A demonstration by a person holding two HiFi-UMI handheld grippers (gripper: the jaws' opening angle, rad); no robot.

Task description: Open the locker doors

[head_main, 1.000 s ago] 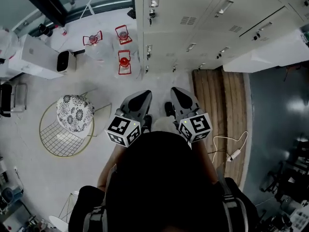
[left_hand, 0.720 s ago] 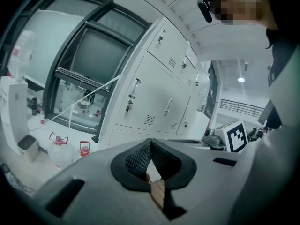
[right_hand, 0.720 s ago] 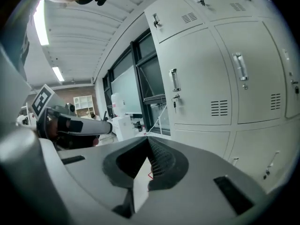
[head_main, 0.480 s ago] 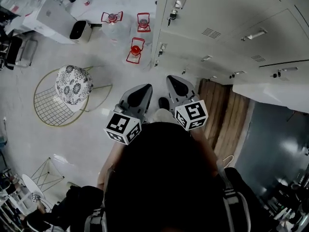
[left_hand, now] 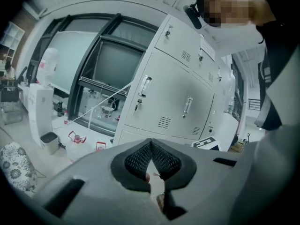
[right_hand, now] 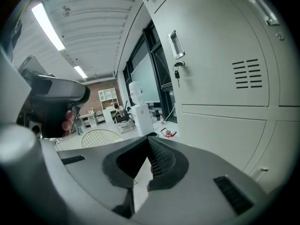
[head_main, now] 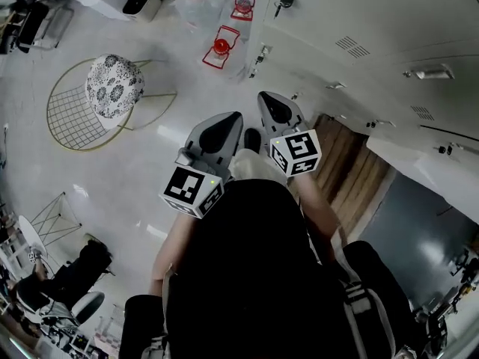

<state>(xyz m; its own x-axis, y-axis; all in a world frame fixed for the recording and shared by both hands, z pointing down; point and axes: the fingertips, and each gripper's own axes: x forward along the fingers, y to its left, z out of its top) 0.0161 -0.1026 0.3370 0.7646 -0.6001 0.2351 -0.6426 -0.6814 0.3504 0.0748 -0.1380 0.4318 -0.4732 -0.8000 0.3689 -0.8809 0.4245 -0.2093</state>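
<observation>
A bank of pale grey lockers (head_main: 374, 21) stands ahead and to the right, every door in view closed. Keys hang under a slim handle (right_hand: 173, 43) on the nearest upper door (right_hand: 220, 55). The left gripper view shows the same lockers (left_hand: 173, 97) farther off, with a handle (left_hand: 145, 86) and a key (left_hand: 136, 108). My left gripper (head_main: 227, 120) and right gripper (head_main: 266, 98) are side by side in front of my body, short of the lockers and touching nothing. On both, the jaws meet at the tips with nothing between them.
A gold wire chair with a patterned cushion (head_main: 112, 88) stands on the floor to the left. Water jugs with red caps (head_main: 222, 47) sit by the locker base. Wooden boards (head_main: 352, 163) lie on the right. A white slab (head_main: 426, 170) juts out at the right. A person sits at lower left (head_main: 60, 283).
The head view has swung, so the lockers slid to the upper right and the chair moved up. Both grippers stayed shut and rose a little in the frame.
</observation>
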